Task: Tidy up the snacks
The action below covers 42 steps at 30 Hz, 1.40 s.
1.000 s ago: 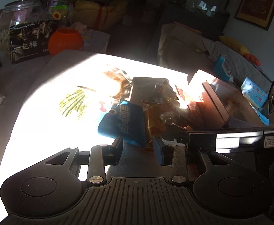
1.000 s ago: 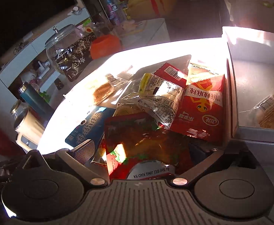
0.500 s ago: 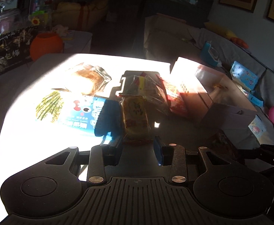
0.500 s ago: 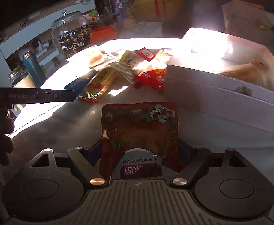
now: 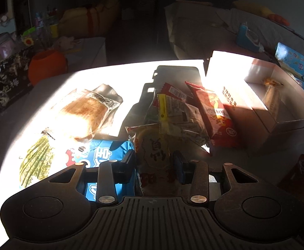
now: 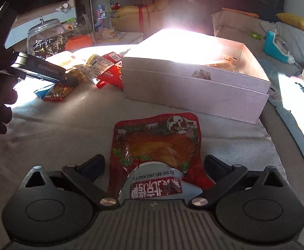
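My right hand-held gripper (image 6: 154,162) has just opened wide, and the red duck packet (image 6: 156,143) now lies free on the tabletop (image 6: 68,129) before the box (image 6: 193,87); my left hand-held gripper (image 5: 154,164) has loosened around the yellow packet (image 5: 152,148).

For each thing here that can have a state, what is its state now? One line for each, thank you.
Left tongs: have just been opening, yellow packet between them, pads apart from it.
Right tongs: wide open after just opening, clear of the red pouch.
Red pouch: sealed, lying flat on the table.
Yellow packet: sealed, lying on the pile.
White box: open, some snacks inside.
Glass jar: lid on.
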Each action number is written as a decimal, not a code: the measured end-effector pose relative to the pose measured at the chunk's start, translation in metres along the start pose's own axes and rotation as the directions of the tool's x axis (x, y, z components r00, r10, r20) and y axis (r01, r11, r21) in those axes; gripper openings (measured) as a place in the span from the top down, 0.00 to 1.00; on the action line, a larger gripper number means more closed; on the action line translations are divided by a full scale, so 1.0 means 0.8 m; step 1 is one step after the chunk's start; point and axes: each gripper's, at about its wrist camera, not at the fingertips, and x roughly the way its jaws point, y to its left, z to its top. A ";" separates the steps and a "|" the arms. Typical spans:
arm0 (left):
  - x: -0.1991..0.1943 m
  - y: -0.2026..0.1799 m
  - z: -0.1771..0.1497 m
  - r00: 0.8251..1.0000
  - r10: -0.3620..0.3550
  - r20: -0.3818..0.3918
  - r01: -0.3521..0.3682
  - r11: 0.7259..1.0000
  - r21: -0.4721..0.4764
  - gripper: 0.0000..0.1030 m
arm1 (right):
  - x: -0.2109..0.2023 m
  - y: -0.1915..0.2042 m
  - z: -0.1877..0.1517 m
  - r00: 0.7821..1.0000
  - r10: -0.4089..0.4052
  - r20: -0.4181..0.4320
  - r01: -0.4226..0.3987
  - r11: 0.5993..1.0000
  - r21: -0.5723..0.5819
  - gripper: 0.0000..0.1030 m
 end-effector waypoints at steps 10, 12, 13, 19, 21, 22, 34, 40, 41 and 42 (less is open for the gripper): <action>-0.068 -0.048 -0.064 0.984 -0.155 -0.086 0.163 0.981 0.102 0.59 | -0.002 -0.003 -0.003 1.000 0.016 0.004 -0.016 1.000 -0.005 0.00; -0.079 -0.054 -0.078 0.982 -0.166 -0.093 0.175 0.979 0.105 0.58 | -0.003 -0.004 -0.004 1.000 0.022 -0.003 -0.022 1.000 -0.004 0.00; -0.080 -0.055 -0.082 0.982 -0.163 -0.092 0.172 0.980 0.098 0.57 | -0.004 -0.004 -0.004 1.000 0.022 -0.007 -0.022 1.000 -0.002 0.00; -0.080 -0.052 -0.091 0.984 -0.176 -0.035 0.177 0.983 0.051 0.55 | -0.011 -0.003 -0.006 0.999 0.034 -0.040 -0.035 0.999 -0.024 0.00; -0.081 -0.050 -0.095 0.983 -0.184 -0.011 0.184 0.982 0.044 0.54 | -0.017 -0.008 -0.010 0.997 0.062 -0.046 -0.063 0.998 -0.025 0.00; -0.081 -0.048 -0.097 0.982 -0.188 0.001 0.188 0.981 0.040 0.54 | -0.021 -0.011 -0.011 0.996 0.073 -0.043 -0.074 0.997 -0.012 0.00; -0.087 -0.046 -0.116 0.975 -0.200 0.101 0.198 0.980 0.024 0.54 | -0.010 -0.004 0.002 0.997 0.053 -0.060 -0.054 0.998 -0.012 0.00; -0.089 -0.047 -0.120 0.974 -0.198 0.106 0.197 0.980 0.023 0.54 | 0.025 0.005 0.031 0.996 0.042 -0.074 -0.045 0.998 -0.038 0.00; -0.088 -0.047 -0.120 0.974 -0.199 0.106 0.197 0.980 0.023 0.54 | 0.029 0.010 0.035 0.996 0.036 -0.076 -0.041 0.998 -0.056 0.00; -0.088 -0.047 -0.120 0.974 -0.199 0.106 0.197 0.980 0.024 0.54 | 0.030 0.013 0.036 0.997 0.037 -0.073 -0.042 0.997 -0.068 0.01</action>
